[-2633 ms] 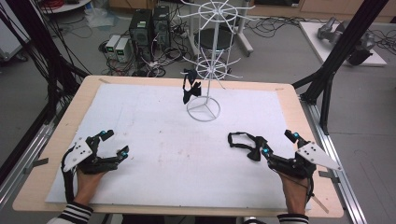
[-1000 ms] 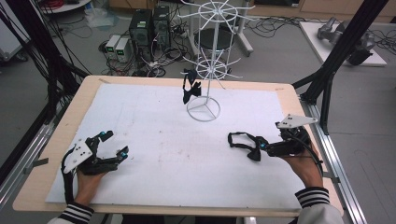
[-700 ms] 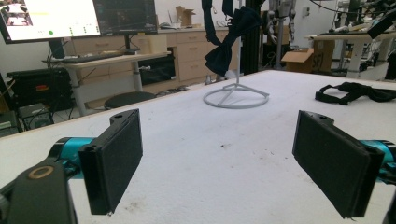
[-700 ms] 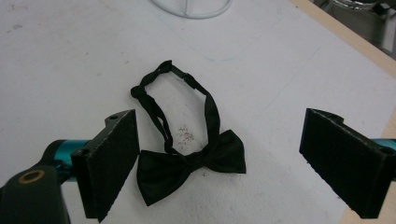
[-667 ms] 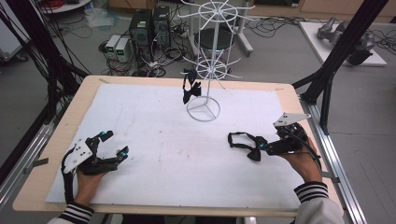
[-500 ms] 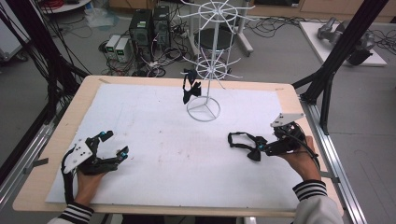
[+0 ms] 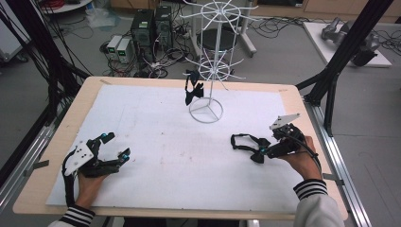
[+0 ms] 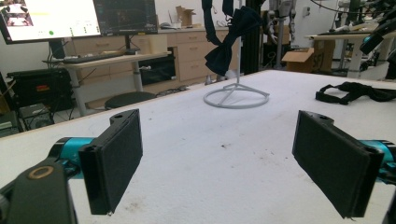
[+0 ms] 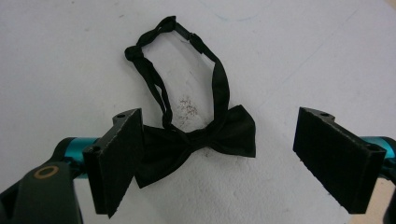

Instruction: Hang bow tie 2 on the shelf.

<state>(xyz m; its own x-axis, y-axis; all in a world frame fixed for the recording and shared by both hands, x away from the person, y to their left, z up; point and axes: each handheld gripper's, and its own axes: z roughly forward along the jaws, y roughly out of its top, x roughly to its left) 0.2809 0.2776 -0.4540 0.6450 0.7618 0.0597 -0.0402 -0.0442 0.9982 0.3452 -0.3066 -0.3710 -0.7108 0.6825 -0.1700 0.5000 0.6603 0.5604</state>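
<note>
A black bow tie [image 9: 201, 137] with a looped strap lies flat on the white sheet [image 7: 156, 137], at the right in the high view [image 7: 249, 144]. My right gripper [image 9: 233, 163] hovers over it, open, jaws either side of the bow; in the high view the right gripper [image 7: 265, 152] sits at the tie's right end. A second black bow tie [image 7: 191, 89] hangs on the white wire stand [image 7: 210, 56] at the back. My left gripper [image 7: 113, 149] rests open near the front left, nothing between its pads [image 8: 116, 154].
The wire stand's ring base [image 7: 205, 111] sits on the sheet at back centre. The wooden table edge [image 7: 179, 213] frames the sheet. Black frame posts [image 7: 340, 61] rise at the right, computers and cables [image 7: 146, 33] lie on the floor behind.
My right gripper moved up from the front right corner to the bow tie and turned down over it. The left gripper stayed still.
</note>
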